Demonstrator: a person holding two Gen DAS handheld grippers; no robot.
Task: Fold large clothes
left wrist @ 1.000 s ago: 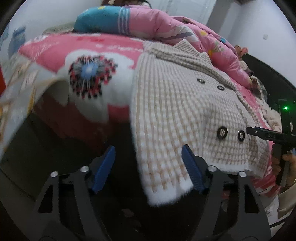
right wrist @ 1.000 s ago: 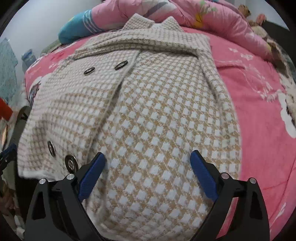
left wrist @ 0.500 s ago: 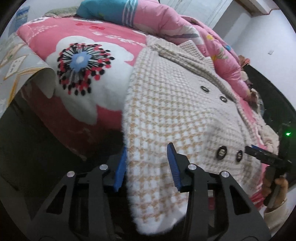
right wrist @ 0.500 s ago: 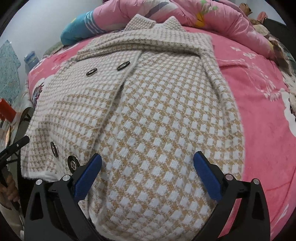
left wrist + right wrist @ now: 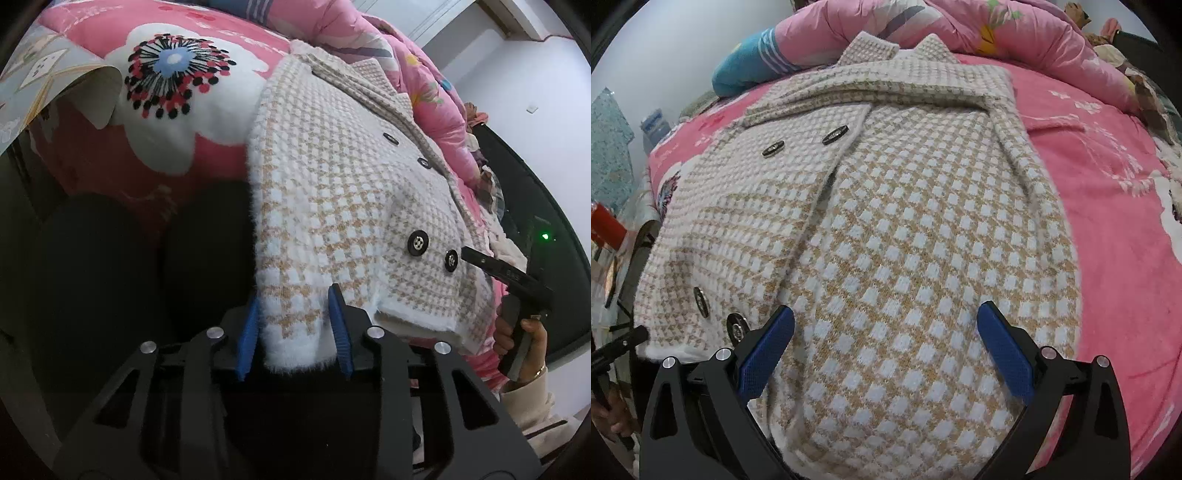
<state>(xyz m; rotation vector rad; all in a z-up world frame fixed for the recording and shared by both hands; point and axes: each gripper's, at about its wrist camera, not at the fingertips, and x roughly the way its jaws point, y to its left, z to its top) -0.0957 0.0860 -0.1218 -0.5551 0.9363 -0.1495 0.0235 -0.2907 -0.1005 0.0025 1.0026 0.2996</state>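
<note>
A beige-and-white checked knit coat [image 5: 905,221] lies flat on the bed, collar at the far end, with dark buttons down its front. In the left wrist view the coat [image 5: 332,177] hangs one fluffy sleeve cuff [image 5: 295,332] over the bed's near edge. My left gripper [image 5: 293,314] is closing its jaws on that cuff, and both blue pads touch the fabric. My right gripper [image 5: 886,339] stands wide open just above the coat's lower hem on the right side, its pads clear of the knit.
A pink floral blanket [image 5: 166,122] covers the bed. A rolled pink quilt [image 5: 997,33] and a blue pillow [image 5: 750,70] lie behind the collar. Below the bed edge it is dark [image 5: 92,277]. A person's hand [image 5: 517,332] holds the other gripper's handle.
My left gripper came in under the hanging cuff and its jaws narrowed from wide apart to touching the fabric. The right gripper barely moved and stayed open.
</note>
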